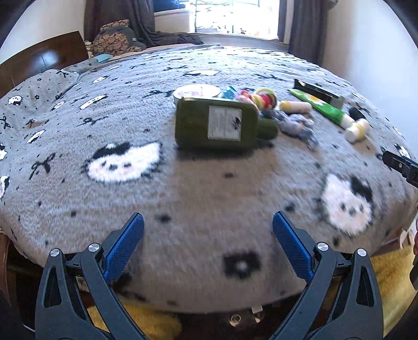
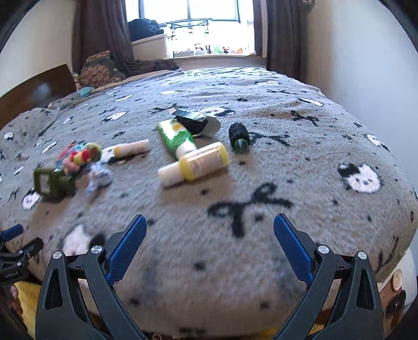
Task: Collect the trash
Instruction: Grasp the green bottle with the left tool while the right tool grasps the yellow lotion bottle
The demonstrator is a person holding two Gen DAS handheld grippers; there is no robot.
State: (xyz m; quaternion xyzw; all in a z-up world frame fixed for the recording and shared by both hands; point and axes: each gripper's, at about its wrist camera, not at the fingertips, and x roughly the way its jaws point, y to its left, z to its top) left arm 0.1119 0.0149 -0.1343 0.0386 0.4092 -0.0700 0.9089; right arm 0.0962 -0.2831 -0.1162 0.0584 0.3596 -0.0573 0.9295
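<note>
A green flat bottle (image 1: 219, 123) lies on its side on the grey blanket (image 1: 130, 125), ahead of my open, empty left gripper (image 1: 208, 225); it also shows in the right wrist view (image 2: 52, 184). A yellow bottle with a white cap (image 2: 194, 163), a green tube (image 2: 175, 138), a dark green round bottle (image 2: 239, 137), a black torn wrapper (image 2: 194, 120), a cream tube (image 2: 130, 149), crumpled paper (image 2: 99, 177) and a colourful wrapper (image 2: 81, 157) lie ahead of my open, empty right gripper (image 2: 209, 225).
A round tin (image 1: 196, 91) lies behind the green bottle. A dark wooden headboard (image 1: 39, 60) and pillows stand at the far left. A window with curtains (image 2: 203, 23) is at the back. A yellow rug (image 1: 146, 321) shows below the bed's near edge.
</note>
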